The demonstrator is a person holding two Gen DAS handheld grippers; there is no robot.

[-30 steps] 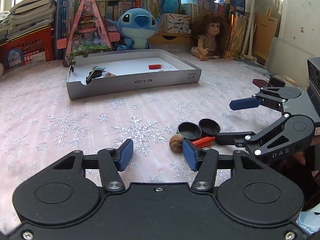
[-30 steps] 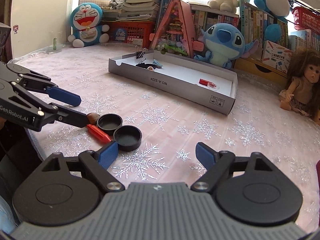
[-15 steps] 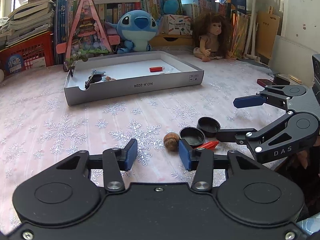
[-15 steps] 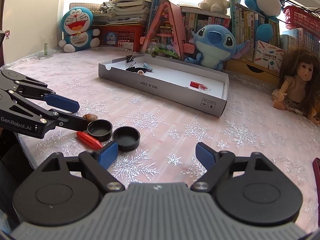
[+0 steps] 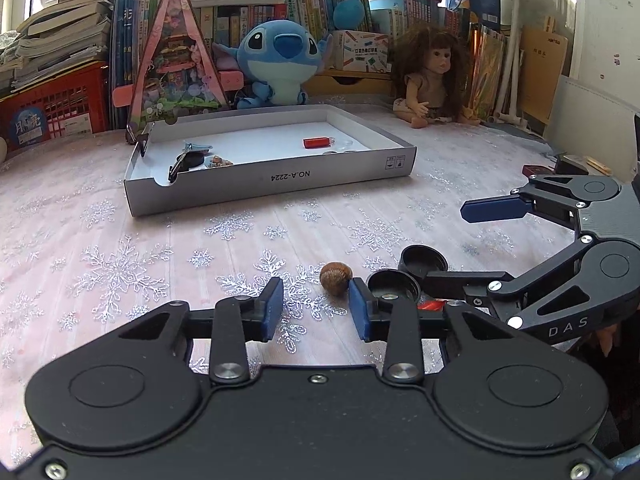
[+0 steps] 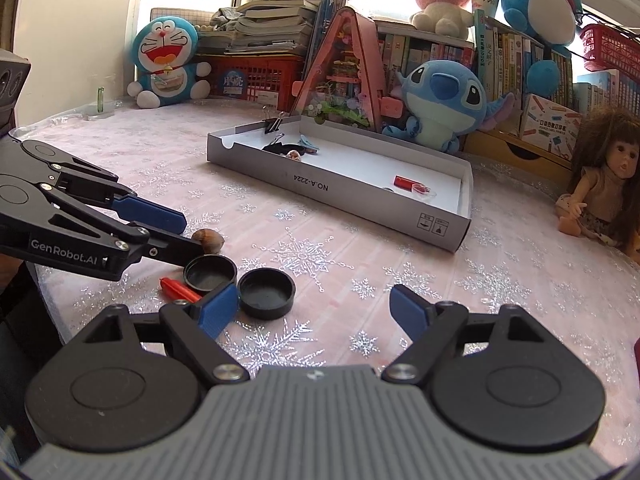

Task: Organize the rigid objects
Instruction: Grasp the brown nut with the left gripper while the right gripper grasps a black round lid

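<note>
The small brown ridged nut (image 5: 335, 278) rests on the snowflake-patterned tablecloth (image 5: 120, 264), just ahead of the left gripper (image 5: 316, 308), whose jaws are closing and do not yet pinch it. It is judged light, hard and prone to roll; grip across its widest part. Two black round caps (image 6: 266, 292) lie at its 3 o'clock. The right gripper (image 6: 312, 312) stands wide and empty. The grey cardboard tray (image 5: 280, 184) waits at 12 o'clock.
</note>
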